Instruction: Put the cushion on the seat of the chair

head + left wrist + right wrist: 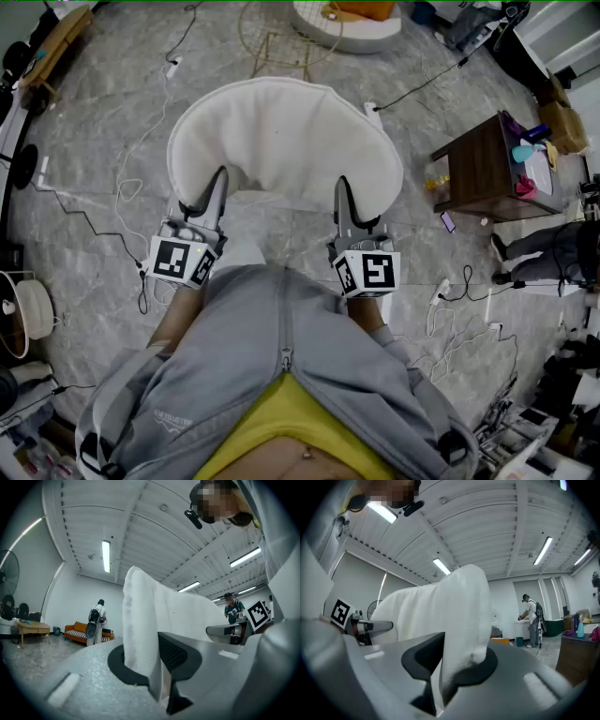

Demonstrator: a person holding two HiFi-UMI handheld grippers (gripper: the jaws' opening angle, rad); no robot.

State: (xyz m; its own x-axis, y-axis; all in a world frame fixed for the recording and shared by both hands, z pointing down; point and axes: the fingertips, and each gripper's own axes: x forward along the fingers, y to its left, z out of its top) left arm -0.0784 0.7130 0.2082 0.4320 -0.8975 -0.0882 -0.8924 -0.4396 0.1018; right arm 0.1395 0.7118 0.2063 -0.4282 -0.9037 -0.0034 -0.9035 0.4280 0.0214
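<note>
A white, rounded cushion [281,141] hangs level in front of me above the grey floor, held by its near edge. My left gripper [214,192] is shut on its near left edge, and my right gripper [344,202] is shut on its near right edge. In the left gripper view the cushion [140,620] is pinched between the jaws of that gripper [150,658]. The right gripper view shows the cushion [457,616] squeezed the same way in the right gripper [450,663]. A gold wire frame [277,42], possibly the chair, stands on the floor beyond the cushion.
A dark wooden side table [483,169] with small items stands at the right. Cables [141,141] trail over the floor on both sides. A round white base [342,28] with an orange thing lies at the top. A person's legs [534,246] show at the right.
</note>
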